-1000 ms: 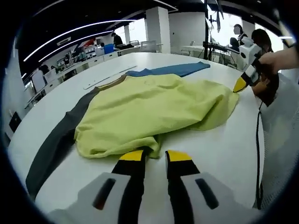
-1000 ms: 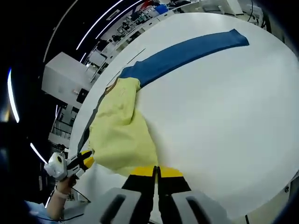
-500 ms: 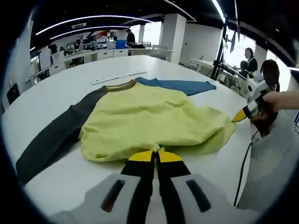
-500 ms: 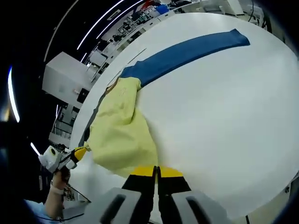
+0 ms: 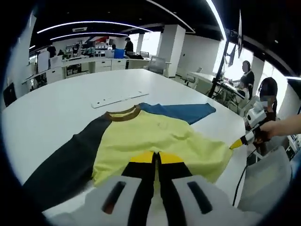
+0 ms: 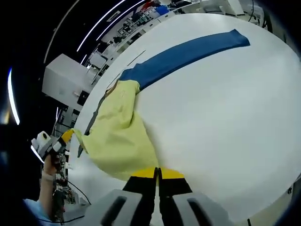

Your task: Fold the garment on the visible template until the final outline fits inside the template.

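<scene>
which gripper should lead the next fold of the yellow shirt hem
Either, judging loosely: the left gripper and right gripper each pinch a hem corner of the yellow shirt, so they should carry the hem together toward the collar.

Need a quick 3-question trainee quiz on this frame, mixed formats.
1. True or false: both the left gripper and the right gripper are shut on the garment.
2. Which colour is the sleeve stretched flat across the table in the right gripper view? A red, B blue, C white.
3. Fill in: the collar is ___.

Key: 1 true. 2 B. 3 brown.
</scene>
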### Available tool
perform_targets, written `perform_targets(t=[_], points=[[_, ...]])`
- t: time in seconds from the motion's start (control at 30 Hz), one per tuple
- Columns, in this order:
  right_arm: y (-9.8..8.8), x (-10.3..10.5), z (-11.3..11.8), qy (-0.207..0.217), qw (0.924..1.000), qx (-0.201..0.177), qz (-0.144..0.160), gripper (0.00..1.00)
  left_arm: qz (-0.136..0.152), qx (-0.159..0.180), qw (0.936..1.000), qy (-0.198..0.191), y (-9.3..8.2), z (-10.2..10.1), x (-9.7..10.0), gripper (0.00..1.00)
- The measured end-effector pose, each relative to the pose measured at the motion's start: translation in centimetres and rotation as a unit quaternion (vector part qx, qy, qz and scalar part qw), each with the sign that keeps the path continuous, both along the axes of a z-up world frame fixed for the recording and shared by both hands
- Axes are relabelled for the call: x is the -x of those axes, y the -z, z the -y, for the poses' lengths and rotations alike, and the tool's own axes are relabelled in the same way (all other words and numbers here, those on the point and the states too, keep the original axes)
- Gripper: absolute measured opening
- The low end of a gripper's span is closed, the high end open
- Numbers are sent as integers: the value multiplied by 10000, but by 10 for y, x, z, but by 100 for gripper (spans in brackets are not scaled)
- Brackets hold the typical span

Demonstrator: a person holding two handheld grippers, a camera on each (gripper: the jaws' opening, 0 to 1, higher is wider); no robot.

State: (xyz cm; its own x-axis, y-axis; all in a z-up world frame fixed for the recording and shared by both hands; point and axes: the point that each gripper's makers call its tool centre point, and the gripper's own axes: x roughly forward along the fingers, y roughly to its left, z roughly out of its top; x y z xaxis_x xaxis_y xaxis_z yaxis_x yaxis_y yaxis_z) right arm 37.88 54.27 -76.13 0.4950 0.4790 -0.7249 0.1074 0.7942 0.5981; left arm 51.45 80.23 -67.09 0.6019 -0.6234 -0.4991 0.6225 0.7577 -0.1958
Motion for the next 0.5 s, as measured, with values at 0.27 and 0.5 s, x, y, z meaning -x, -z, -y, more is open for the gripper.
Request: perform_targets(t=[0.27,0.5], points=[[2,2,3,84,10000,-27,-31,0,-325,-223,9992,38,32,1,-27,0],[4,4,0,107,9999,-46,-69,0,-585,-342,9977,-41,55,0,-28,0]])
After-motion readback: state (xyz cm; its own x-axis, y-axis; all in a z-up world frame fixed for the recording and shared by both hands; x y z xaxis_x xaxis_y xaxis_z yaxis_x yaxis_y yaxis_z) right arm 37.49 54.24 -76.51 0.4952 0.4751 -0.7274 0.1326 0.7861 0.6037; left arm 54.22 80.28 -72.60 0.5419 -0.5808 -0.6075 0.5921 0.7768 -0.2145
